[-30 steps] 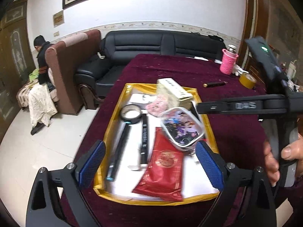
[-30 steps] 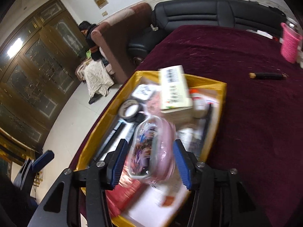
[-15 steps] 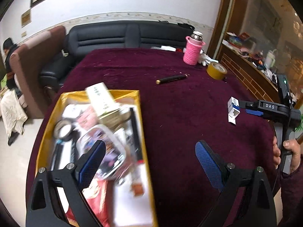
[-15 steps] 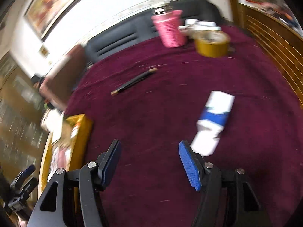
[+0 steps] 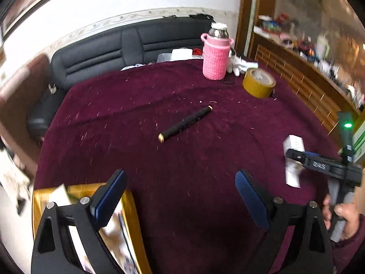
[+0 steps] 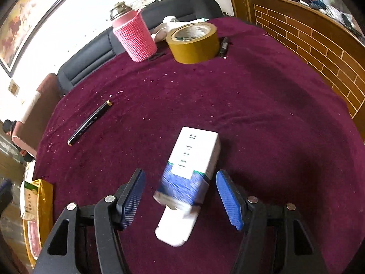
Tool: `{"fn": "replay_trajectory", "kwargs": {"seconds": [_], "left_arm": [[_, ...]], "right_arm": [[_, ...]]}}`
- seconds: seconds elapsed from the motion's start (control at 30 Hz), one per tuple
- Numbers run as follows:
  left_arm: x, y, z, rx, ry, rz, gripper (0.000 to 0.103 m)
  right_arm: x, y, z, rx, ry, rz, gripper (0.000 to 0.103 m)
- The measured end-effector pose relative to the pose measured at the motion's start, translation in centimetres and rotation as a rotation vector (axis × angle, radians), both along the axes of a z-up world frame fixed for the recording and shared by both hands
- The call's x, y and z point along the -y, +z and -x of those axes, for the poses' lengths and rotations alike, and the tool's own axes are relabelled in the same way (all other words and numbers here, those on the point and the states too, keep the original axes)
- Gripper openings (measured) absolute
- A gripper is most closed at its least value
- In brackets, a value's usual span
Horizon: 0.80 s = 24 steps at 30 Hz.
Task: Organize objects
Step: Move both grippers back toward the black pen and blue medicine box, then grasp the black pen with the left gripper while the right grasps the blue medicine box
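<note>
The right gripper (image 6: 179, 197) has its blue-padded fingers (image 6: 228, 199) spread wide, having just been opening, and the white-and-blue carton (image 6: 190, 171) lies on the worktop between them with a gap on either side, so neither pad presses on it. The carton's near end is blurred. In the left wrist view the same carton (image 5: 293, 159) lies at the right, partly behind the right gripper (image 5: 296, 157), which a hand (image 5: 342, 214) grips by its handle. The left gripper (image 5: 180, 201) also has its fingers set wide apart with only maroon cloth between them; its left finger (image 5: 109, 196) stands over the corner of the yellow tray (image 5: 134, 228), whose contents are blurred. Farther out, a black pen with gold ends (image 5: 185, 123) lies alone on the maroon-covered worktop (image 5: 136, 150). Near the far edge stand a roll of tan tape (image 6: 192, 42) and, just beside it, a bottle in a pink knitted sleeve (image 6: 134, 37). A black sofa (image 5: 127, 48) lies beyond.
</note>
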<state>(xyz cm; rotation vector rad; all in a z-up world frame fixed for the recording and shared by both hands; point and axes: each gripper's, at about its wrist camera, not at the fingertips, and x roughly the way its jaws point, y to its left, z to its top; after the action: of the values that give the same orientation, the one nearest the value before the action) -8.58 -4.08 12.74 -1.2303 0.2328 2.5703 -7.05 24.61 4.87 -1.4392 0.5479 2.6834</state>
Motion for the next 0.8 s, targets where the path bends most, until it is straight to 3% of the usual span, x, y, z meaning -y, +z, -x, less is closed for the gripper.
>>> {"fn": "replay_trajectory", "kwargs": {"seconds": [0.2,0.3,0.43,0.6,0.67,0.7,0.77,0.8], "left_arm": [[-2.8,-2.1,5.9,-0.003,-0.060,0.081,0.095],[-4.5,-3.9,8.5,-0.002,-0.082,0.157,0.095],[-6.1,-6.6,12.2,0.003,-0.109,0.244,0.095],[-7.3,-10.2,14.7,0.055,-0.165,0.325,0.096],[-7.1,-10.2,15.1,0.080,-0.173,0.273,0.096],[-6.9,-10.2,15.3,0.101,-0.160,0.251,0.094],[-6.6,-10.1,15.2,0.139,-0.158,0.201,0.080],[-6.6,-10.0,15.0,0.156,-0.163,0.173,0.060]], "right_arm": [[1.3,-1.0,1.3,-0.030,-0.002,-0.098,0.069],[1.6,-1.7,1.6,-0.018,0.033,-0.123,0.037],[1.4,-2.0,1.5,-0.044,0.063,-0.124,0.037],[0.3,-2.1,1.7,-0.057,0.078,-0.033,0.037],[0.1,-2.1,1.7,-0.061,0.082,-0.016,0.037],[0.0,-2.1,1.7,-0.063,0.081,-0.011,0.037],[0.0,-2.1,1.6,-0.066,0.079,-0.003,0.037],[-0.1,-2.1,1.5,-0.068,0.076,0.004,0.037]]}}
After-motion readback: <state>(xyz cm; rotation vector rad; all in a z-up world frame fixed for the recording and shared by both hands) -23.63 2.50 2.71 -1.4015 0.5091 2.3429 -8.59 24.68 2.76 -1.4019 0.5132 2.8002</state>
